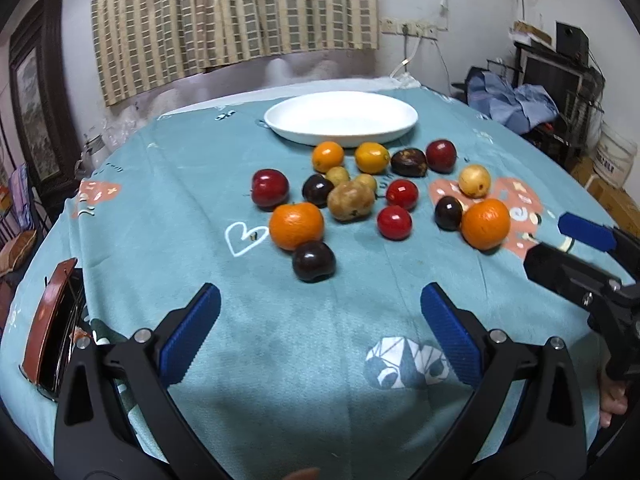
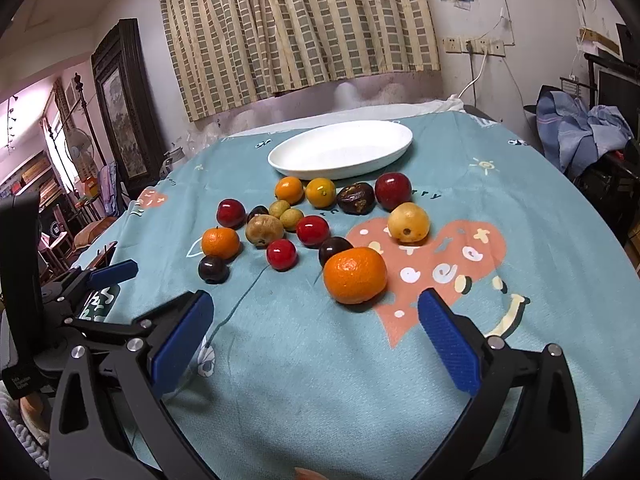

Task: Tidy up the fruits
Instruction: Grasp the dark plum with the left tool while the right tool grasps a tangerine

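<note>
While both my tongs hang spread wide and hold nothing, the left tongs (image 1: 320,334) face a dark plum (image 1: 313,261) and the right tongs (image 2: 316,342) face a big orange (image 2: 355,275). Beyond them the other fruits lie scattered on the teal cloth (image 1: 168,184) of the bench. Behind the fruits stands a white dish (image 1: 341,118).
</note>
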`<state>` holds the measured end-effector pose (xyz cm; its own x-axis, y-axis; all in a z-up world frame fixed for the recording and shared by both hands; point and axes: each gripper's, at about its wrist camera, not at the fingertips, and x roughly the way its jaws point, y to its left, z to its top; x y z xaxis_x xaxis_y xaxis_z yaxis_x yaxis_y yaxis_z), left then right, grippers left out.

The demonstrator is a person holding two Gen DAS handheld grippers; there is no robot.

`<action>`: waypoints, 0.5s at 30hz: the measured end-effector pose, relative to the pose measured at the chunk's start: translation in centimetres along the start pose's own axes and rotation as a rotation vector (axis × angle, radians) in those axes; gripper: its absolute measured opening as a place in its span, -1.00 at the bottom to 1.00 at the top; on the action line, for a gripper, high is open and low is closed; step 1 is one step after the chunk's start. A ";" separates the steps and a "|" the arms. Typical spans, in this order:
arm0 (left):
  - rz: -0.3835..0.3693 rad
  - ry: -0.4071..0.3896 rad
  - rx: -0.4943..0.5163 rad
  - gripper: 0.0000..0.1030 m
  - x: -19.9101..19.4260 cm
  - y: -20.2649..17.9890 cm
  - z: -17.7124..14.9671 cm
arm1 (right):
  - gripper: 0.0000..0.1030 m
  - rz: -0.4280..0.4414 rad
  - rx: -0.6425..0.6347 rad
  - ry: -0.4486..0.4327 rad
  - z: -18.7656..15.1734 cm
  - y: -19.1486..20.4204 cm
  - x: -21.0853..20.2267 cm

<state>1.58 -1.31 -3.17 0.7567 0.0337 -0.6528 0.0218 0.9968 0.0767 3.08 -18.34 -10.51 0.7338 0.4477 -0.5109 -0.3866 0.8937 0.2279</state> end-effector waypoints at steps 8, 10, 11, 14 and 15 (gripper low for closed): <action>-0.133 0.132 -0.042 0.96 2.2 1.7 1.2 | 0.97 0.058 0.017 0.155 1.3 -1.7 1.3; -0.119 0.125 -0.039 0.96 2.5 2.3 2.4 | 0.97 0.051 -0.010 0.153 1.9 -1.8 1.2; -0.119 0.125 -0.034 0.96 2.6 2.4 3.0 | 0.95 0.053 -0.021 0.151 2.2 -1.9 1.3; -0.130 0.147 -0.021 0.96 3.7 2.4 4.5 | 0.65 0.045 -0.068 0.171 2.9 -1.7 2.5; -0.138 0.156 -0.008 0.96 4.2 2.2 4.7 | 0.60 0.039 -0.088 0.185 3.0 -1.5 3.2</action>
<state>7.86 0.71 -2.20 0.6369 -0.0927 -0.7654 0.1124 0.9933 -0.0268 7.68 -18.15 -9.99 0.6052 0.4611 -0.6489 -0.4657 0.8662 0.1812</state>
